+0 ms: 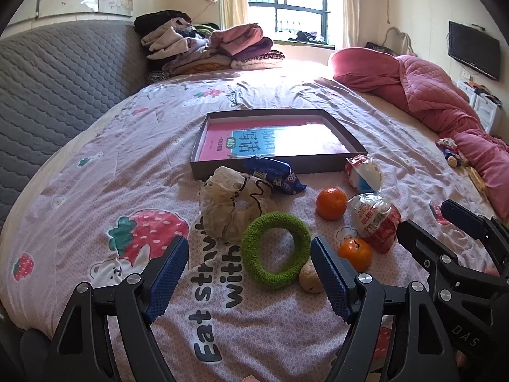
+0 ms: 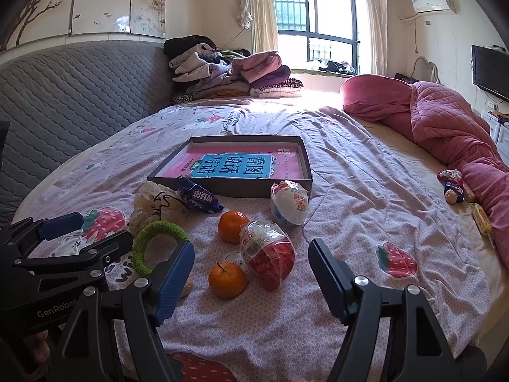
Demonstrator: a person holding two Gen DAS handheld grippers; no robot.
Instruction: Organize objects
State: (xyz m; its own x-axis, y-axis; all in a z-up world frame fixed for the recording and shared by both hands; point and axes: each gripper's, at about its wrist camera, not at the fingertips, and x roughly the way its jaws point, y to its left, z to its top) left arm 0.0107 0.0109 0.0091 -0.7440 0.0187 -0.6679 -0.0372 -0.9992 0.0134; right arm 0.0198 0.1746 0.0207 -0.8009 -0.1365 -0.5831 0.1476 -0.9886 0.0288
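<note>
A green knitted ring [image 1: 276, 250] lies on the bedspread [image 1: 95, 172] just ahead of the left gripper [image 1: 249, 275], between its spread, empty fingers. Beyond it sit a cream scrunchie [image 1: 227, 202] and a shallow box [image 1: 273, 140]. The right gripper [image 2: 251, 278] gapes too, an orange [image 2: 227, 280] just ahead

tray [image 1: 276, 167] behind snack packet [image 1: 273, 173] | ring [image 1: 276, 251] before scrunchie [image 1: 229, 202] | 2 oranges [image 1: 331, 203] right of ring
</note>
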